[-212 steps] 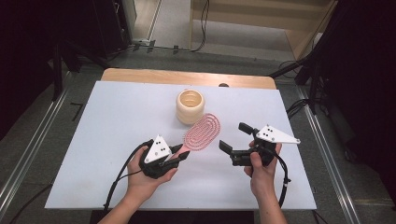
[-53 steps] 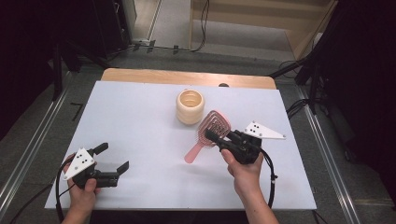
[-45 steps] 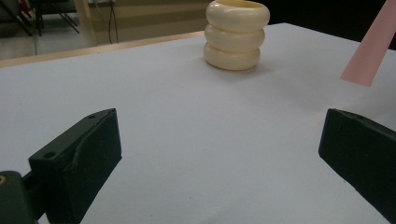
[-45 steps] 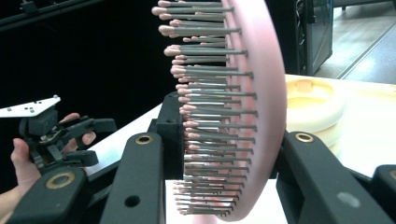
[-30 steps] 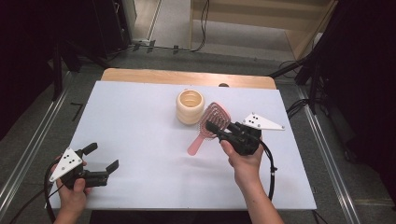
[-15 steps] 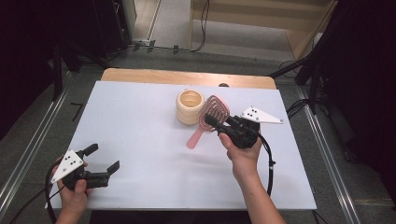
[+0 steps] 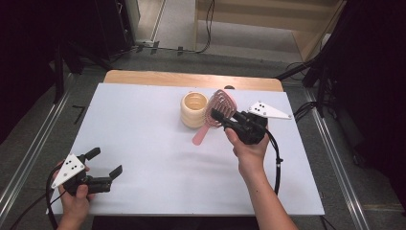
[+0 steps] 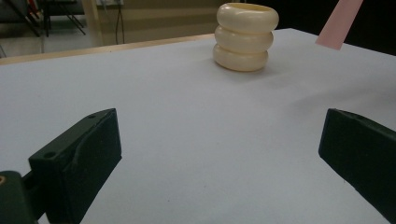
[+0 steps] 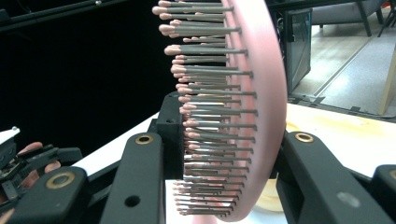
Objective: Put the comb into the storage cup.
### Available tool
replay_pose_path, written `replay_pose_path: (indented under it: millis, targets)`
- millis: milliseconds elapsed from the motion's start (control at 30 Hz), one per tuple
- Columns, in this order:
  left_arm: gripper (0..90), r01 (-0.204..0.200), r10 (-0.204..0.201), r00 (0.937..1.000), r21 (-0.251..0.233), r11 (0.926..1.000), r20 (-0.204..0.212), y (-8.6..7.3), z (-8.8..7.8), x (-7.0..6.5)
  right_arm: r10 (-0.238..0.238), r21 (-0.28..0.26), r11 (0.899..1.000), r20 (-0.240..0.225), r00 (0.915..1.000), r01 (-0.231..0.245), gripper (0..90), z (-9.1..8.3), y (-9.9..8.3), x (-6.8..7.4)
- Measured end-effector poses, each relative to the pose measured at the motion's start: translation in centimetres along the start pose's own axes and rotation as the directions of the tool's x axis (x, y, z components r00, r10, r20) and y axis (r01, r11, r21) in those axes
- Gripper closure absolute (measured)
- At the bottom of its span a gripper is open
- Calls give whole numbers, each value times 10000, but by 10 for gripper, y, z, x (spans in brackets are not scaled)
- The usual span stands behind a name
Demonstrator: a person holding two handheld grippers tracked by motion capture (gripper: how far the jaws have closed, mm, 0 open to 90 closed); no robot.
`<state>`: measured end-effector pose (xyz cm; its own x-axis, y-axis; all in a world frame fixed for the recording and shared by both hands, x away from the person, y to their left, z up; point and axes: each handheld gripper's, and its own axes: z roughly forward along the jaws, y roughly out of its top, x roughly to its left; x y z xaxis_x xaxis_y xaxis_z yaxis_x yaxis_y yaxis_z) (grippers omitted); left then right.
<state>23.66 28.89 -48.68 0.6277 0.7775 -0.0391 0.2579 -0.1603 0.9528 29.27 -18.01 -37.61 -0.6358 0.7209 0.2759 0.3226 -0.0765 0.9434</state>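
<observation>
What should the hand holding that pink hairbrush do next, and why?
Probably swing the handle end over the cream ribbed cup and lower it in. The right gripper is shut on the head of the pink hairbrush, holding it tilted just beside the cup, its handle hanging lower than the rim. The left gripper rests open, far off.

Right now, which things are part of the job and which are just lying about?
In the job:
- brush, clamped in the right gripper
- cup, right beside it

Lying about:
- left gripper, open over bare table
</observation>
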Motion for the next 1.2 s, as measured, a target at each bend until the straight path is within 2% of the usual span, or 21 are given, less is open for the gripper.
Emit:
replay_pose_path:
  millis: [600, 1200]
  targets:
    - [0, -31, 31, 10000, -32, 10000, -39, 0, 0, -1, -51, -331, 9994, 166, 9998, 56, 614, 2, 16, -12]
    - [0, -9, 9, 10000, -62, 10000, -29, -1, -1, 0, -238, -540, 9982, 255, 9994, 252, 614, 11, 39, -14]
